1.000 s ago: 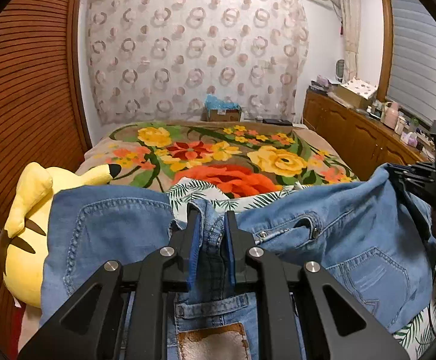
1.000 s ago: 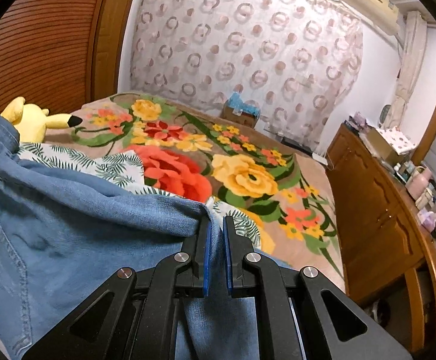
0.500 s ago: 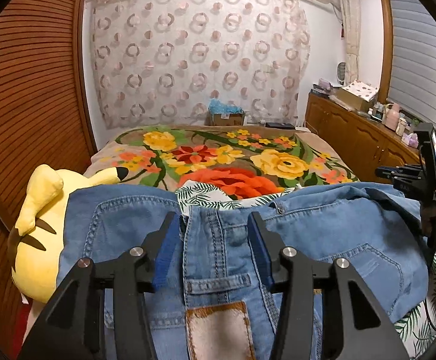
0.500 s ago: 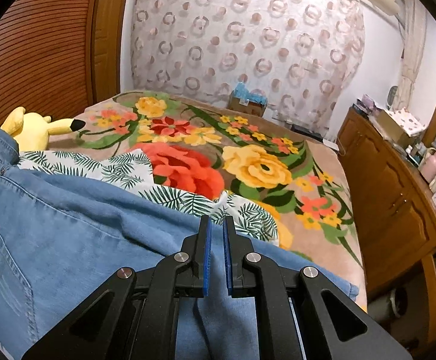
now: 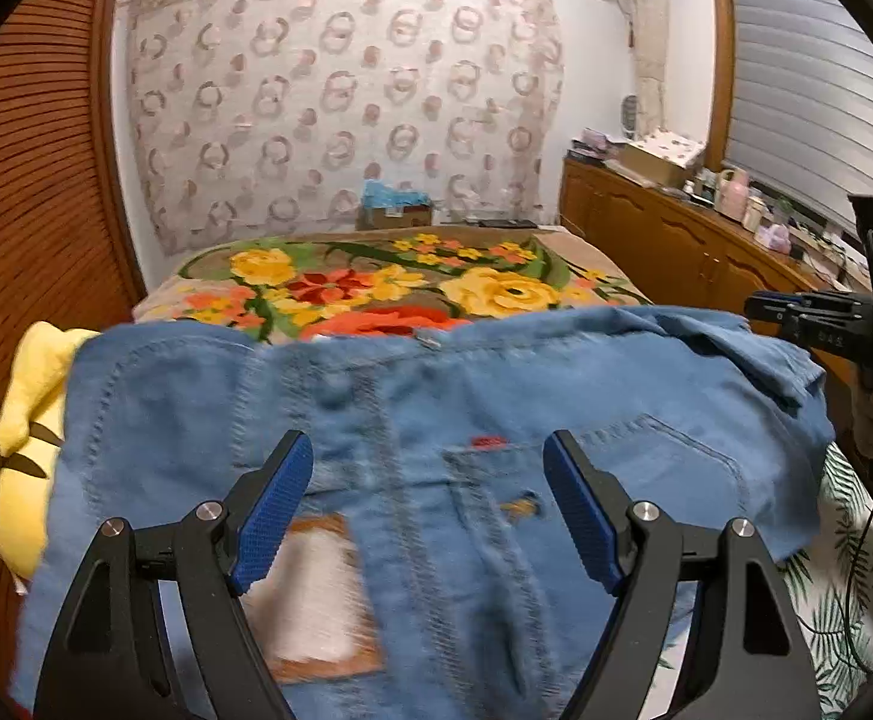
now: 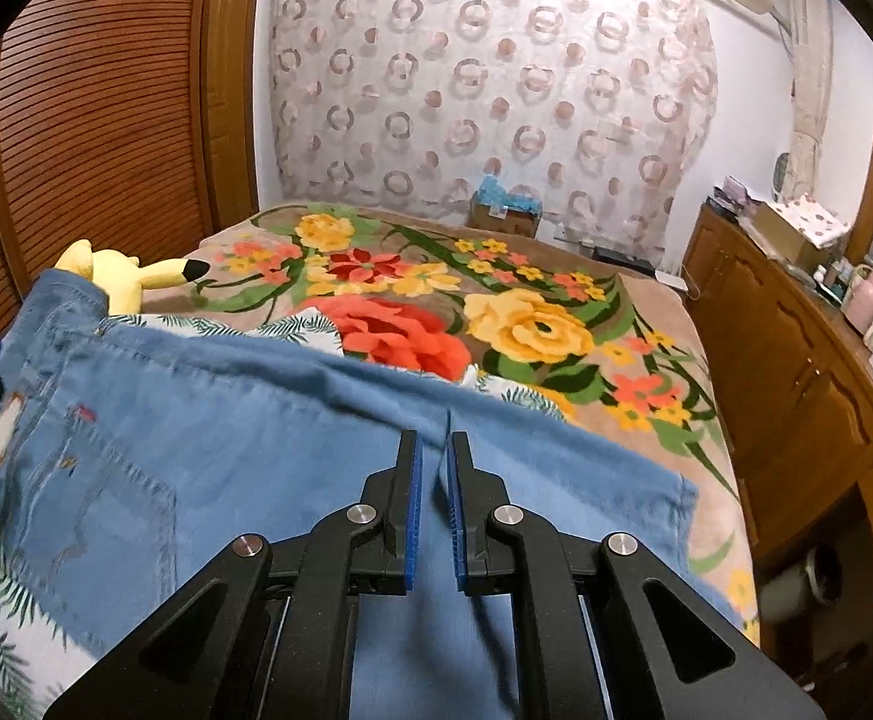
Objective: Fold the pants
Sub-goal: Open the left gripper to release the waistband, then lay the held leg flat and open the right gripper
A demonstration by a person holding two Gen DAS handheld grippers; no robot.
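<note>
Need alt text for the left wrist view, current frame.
Blue jeans lie spread on a bed, waistband and leather patch nearest the camera, with the left gripper open above them, jaws wide and just opened. A yellow plush toy sits left; the right gripper shows at the right edge.

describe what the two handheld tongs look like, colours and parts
Both are alike. The left tongs have matte black angular plastic arms with triangular cut-outs, round silver pivot bolts, and fingers faced with textured blue rubber pads. The right tongs show the same black frame, silver bolts and blue pads. A thin dark cable hangs near the right tongs in the left wrist view.
</note>
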